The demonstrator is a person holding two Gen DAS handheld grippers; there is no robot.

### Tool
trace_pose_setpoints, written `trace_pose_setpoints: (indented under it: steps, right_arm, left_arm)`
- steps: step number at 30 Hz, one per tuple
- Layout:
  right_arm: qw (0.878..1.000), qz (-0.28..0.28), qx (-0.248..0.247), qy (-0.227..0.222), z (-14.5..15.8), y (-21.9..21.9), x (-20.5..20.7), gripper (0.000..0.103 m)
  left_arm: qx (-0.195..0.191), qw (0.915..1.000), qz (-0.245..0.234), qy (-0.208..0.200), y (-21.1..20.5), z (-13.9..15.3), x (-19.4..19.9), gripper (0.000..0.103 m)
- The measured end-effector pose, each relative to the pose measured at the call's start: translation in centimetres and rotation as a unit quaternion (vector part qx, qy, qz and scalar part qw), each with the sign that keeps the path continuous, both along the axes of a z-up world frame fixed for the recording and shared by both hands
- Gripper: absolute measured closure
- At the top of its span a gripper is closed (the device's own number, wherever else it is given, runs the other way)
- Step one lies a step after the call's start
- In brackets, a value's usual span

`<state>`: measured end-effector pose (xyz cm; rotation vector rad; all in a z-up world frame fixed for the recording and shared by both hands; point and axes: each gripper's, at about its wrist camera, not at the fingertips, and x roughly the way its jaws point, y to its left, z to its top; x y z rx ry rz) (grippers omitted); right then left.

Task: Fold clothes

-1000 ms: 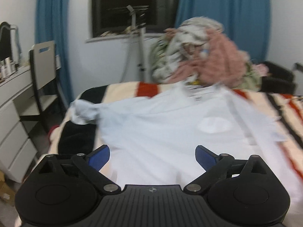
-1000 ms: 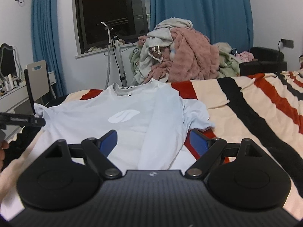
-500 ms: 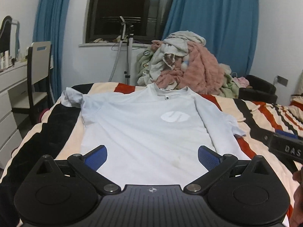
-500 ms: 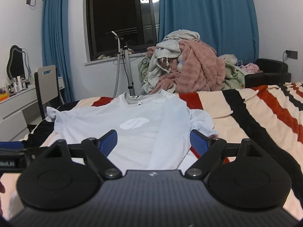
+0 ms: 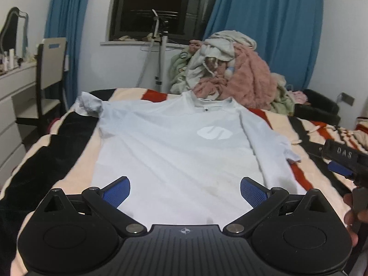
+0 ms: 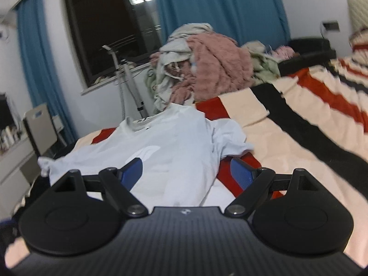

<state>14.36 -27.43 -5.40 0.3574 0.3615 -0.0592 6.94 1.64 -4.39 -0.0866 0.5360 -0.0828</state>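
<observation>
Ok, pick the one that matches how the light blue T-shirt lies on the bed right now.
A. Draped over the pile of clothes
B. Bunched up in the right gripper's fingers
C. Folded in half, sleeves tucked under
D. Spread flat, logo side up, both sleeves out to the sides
D: the light blue T-shirt lies spread on the striped blanket, its white logo facing up and a sleeve out on each side, with both grippers open and holding nothing.

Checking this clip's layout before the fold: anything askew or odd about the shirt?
The light blue T-shirt lies mostly flat, but its far-left sleeve is bunched up rather than spread, and faint dark smudges mark the near hem.
</observation>
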Motion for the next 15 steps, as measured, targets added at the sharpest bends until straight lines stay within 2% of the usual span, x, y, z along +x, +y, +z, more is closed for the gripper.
trace_pose_setpoints:
  steps: [3, 5, 7, 9, 12, 13, 15]
  right_arm:
    - [0.999, -0.008, 0.048, 0.011, -1.6, -2.2, 2.1, 0.018]
    - [0.994, -0.013, 0.107, 0.028, -3.2, -4.2, 3.7, 0.018]
    - [0.983, -0.032, 0.177, 0.037, -5.2, -6.5, 5.0, 0.018]
    - [0.964, -0.053, 0.258, 0.039, -7.4, -8.8, 5.9, 0.016]
    - [0.92, -0.077, 0.384, 0.028, -10.9, -11.6, 6.9, 0.018]
    - [0.911, -0.08, 0.405, 0.021, -11.5, -12.1, 7.2, 0.018]
    - [0.901, -0.078, 0.426, 0.008, -11.9, -12.5, 8.3, 0.018]
  left_arm:
    - [-0.002, 1.0, 0.001, -0.004, -0.4, -0.2, -0.5, 0.0]
    - [-0.002, 1.0, -0.006, 0.001, -0.8, -0.5, -0.6, 0.0]
    - [0.006, 0.9999, -0.013, 0.007, -1.2, -1.0, -0.7, 0.0]
    - [0.014, 0.9997, -0.015, 0.012, -1.4, -1.4, -0.6, 0.0]
    - [0.016, 0.9996, -0.016, 0.019, -1.4, -1.9, -0.2, 0.0]
    - [0.012, 0.9996, -0.016, 0.022, -1.2, -2.1, 0.0, 0.0]
    - [0.0, 0.9993, -0.016, 0.034, -1.0, -2.5, 0.5, 0.0]
